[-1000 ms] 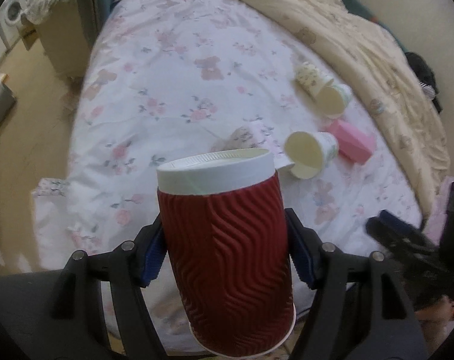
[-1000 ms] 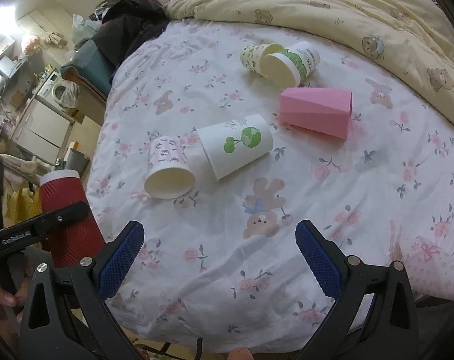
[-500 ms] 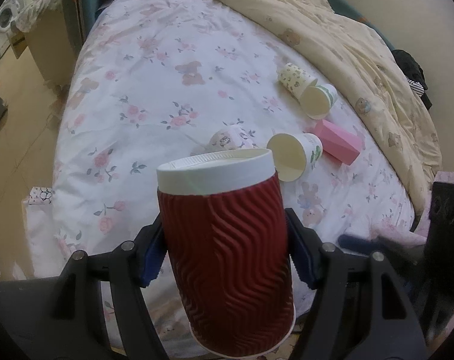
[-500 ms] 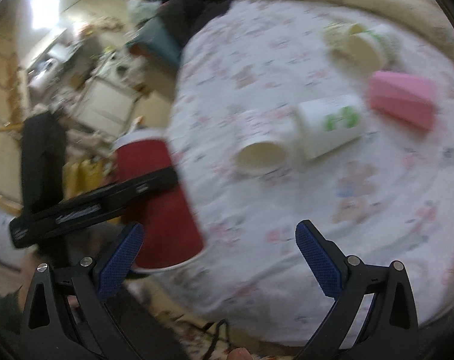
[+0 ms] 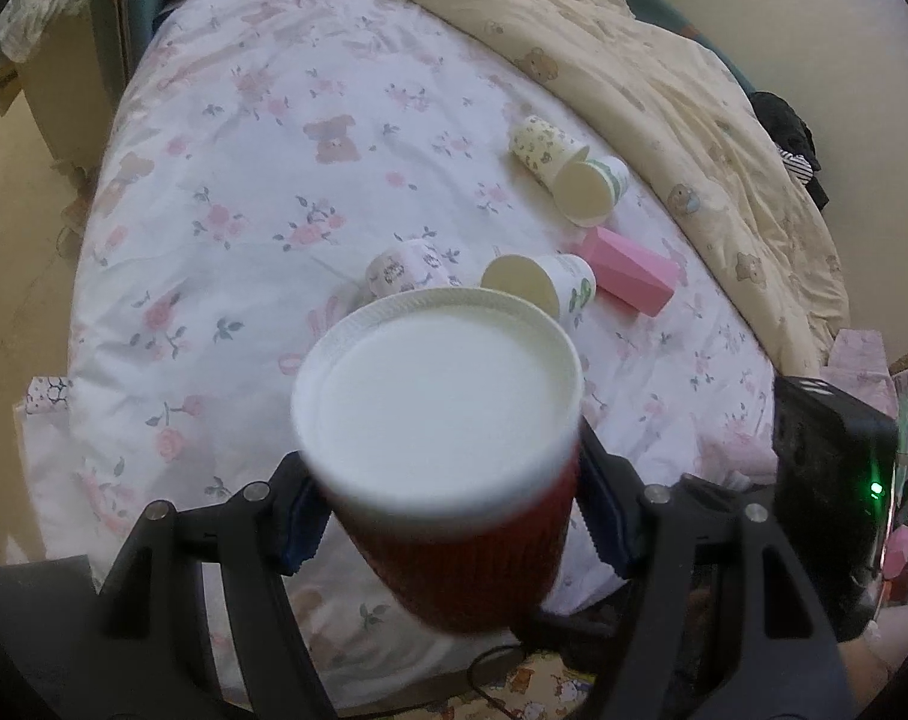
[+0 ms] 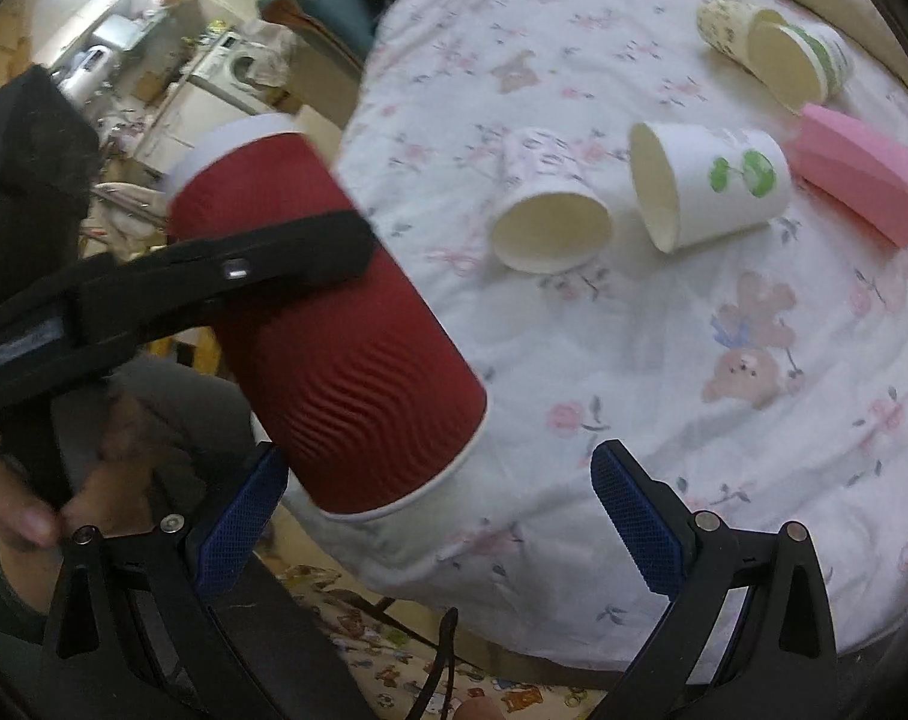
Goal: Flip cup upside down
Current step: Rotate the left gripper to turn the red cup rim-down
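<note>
My left gripper (image 5: 447,522) is shut on a red ribbed paper cup (image 5: 472,564) and holds it above the near edge of the bed. The cup's white base (image 5: 435,396) tilts toward the left wrist camera. In the right wrist view the same cup (image 6: 333,330) leans with its white base up left and its open rim (image 6: 417,480) down right, clamped by the left gripper's black finger (image 6: 213,282). My right gripper (image 6: 438,525) is open and empty, its blue pads just below the cup's rim.
Several paper cups lie on their sides on the floral bed sheet (image 5: 243,180): a patterned one (image 6: 544,210), a white one with green print (image 6: 706,186), a pink one (image 6: 856,180), two more (image 6: 778,54) further back. A beige quilt (image 5: 664,60) covers the far side.
The left gripper has tipped the red cup, so its white base now faces the left camera. The right gripper has moved left, close under the cup's rim.
</note>
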Demonstrator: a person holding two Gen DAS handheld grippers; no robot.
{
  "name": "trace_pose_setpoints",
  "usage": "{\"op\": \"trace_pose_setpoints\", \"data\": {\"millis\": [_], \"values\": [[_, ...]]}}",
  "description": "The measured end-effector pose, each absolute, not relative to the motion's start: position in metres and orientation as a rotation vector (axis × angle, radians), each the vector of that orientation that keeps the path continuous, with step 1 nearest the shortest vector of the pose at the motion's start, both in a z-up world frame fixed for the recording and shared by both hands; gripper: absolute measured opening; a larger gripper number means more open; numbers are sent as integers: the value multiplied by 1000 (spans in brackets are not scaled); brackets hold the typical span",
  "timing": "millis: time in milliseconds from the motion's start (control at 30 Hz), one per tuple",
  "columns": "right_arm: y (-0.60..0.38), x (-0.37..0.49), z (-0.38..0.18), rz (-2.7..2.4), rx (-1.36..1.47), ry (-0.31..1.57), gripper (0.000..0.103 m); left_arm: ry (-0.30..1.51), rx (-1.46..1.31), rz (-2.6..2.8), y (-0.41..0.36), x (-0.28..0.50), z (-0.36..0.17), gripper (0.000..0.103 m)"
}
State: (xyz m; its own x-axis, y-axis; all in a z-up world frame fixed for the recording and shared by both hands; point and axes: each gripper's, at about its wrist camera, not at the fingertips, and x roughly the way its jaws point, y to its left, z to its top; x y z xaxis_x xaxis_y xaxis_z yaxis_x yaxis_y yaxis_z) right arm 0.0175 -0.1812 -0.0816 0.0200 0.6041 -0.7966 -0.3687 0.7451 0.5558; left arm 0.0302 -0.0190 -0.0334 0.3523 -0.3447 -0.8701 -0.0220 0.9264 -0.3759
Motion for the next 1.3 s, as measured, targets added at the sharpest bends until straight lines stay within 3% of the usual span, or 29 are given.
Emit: {"op": "trace_pose_setpoints", "data": {"millis": [367, 533, 733, 1300], "values": [[-192, 22, -79, 672, 171, 1338, 103, 1198, -281, -168, -19, 30, -31, 67], [-251, 35, -62, 457, 323, 1229, 103, 1239, -252, -99, -24, 36, -41, 66], [-306, 37, -68, 405, 577, 1238, 103, 1224, -162, -85, -77, 46, -61, 66], [-318, 29, -60, 459, 633, 1229, 103, 1201, 4, 7, -125, 82, -89, 66]]}}
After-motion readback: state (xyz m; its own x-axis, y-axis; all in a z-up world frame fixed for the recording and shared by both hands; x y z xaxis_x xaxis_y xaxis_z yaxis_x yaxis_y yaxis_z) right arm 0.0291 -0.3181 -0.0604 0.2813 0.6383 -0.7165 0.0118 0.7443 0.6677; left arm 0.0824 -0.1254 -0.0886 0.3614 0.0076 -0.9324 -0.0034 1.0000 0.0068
